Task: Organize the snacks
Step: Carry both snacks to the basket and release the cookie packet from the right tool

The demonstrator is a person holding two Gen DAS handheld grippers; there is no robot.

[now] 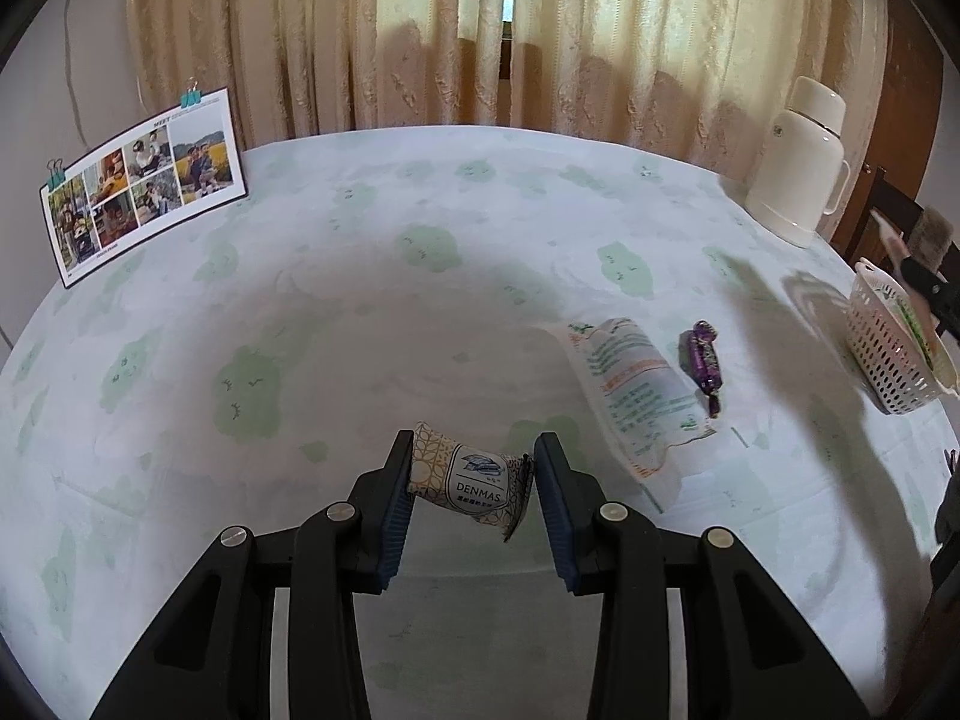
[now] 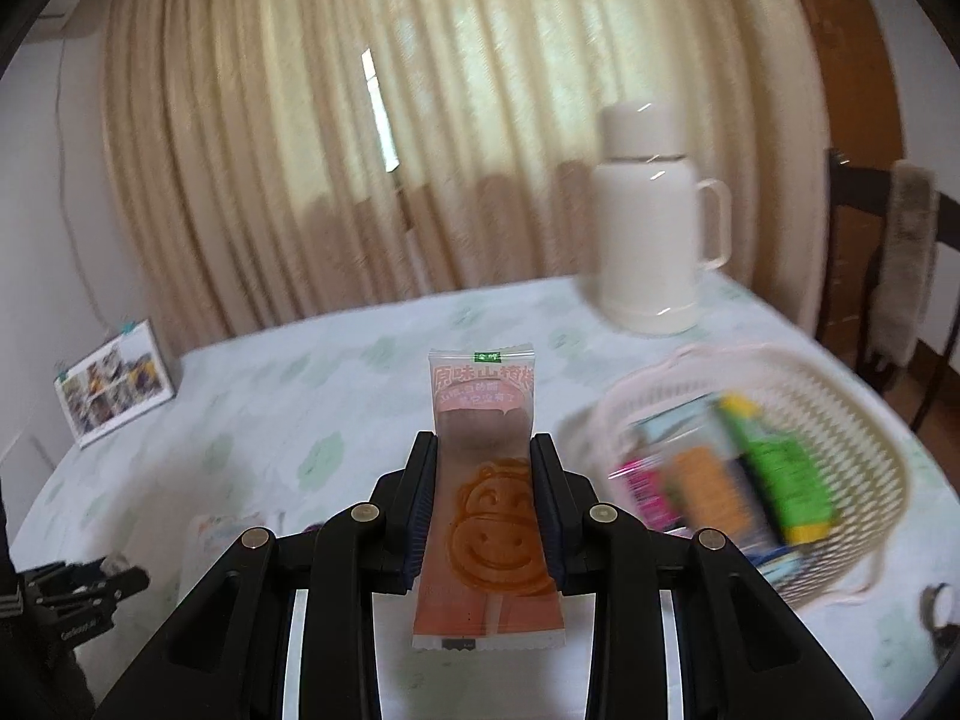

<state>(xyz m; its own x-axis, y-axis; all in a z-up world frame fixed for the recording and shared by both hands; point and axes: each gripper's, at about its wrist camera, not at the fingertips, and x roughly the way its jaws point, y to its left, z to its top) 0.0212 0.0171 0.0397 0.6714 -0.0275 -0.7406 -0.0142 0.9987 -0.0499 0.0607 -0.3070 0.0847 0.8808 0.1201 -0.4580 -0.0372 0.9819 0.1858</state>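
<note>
Basket (image 2: 852,420): near the table's right edge, holding mixed packets (image 2: 720,480).
Left gripper (image 1: 474,483): I pinch the DENMAS packet (image 1: 468,480).
Right gripper (image 2: 482,498): I clamp the orange snack (image 2: 483,516), just left of the basket.
Open room: bare tablecloth (image 1: 300,300) on the left.

Daylight glows through the cream pleated curtains (image 1: 504,30) at the top of both frames, leaving soft dark shadows across the pale green-patterned tablecloth (image 1: 360,312). The left wrist view is sharp. The right wrist view is motion-blurred, worst over the white perforated plastic basket (image 2: 852,420) at right. Fisheye bending and black vignetting mark the corners.
</note>
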